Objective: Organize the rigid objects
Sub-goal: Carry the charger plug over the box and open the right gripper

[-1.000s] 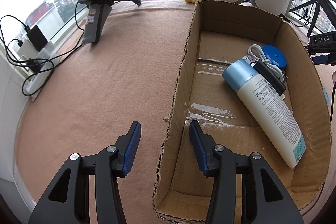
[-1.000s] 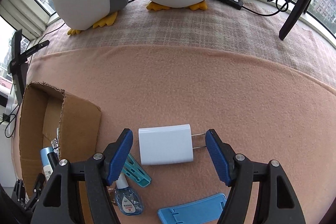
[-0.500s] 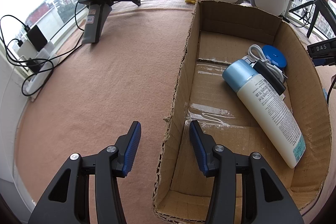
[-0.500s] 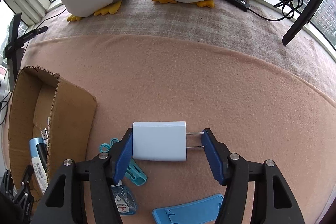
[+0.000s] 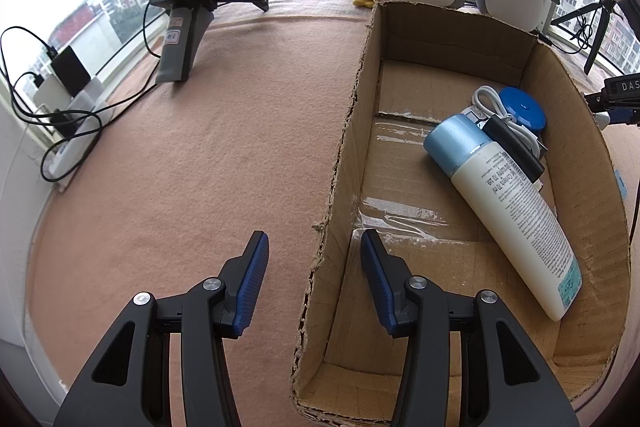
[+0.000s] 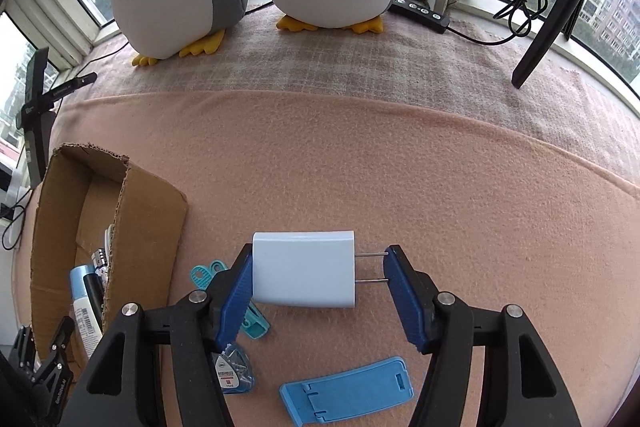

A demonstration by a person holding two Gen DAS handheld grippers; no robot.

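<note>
R gripper (image 6: 318,277): clamped on white charger (image 6: 303,274), body vs L pad, prongs vs R pad, above pink cloth (image 6: 400,167).
L gripper (image 5: 314,273): apart, empty, straddling box (image 5: 344,163) wall.
Box: bottle (image 5: 508,203) inside.

charger (image 6: 304,275): smooth glossy plastic, metal prongs | blanket (image 6: 360,163): matt fleece, probably | box (image 5: 440,195): rough cardboard

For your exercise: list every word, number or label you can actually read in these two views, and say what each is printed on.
"DAS": black device at the right edge, cut off.
"70 ml": white bottle in the cardboard box; its finer print is too small.
Handheld scanner: lettering blurred.
Small dropper bottle: barcode label unreadable.
White charger: no text.
</note>
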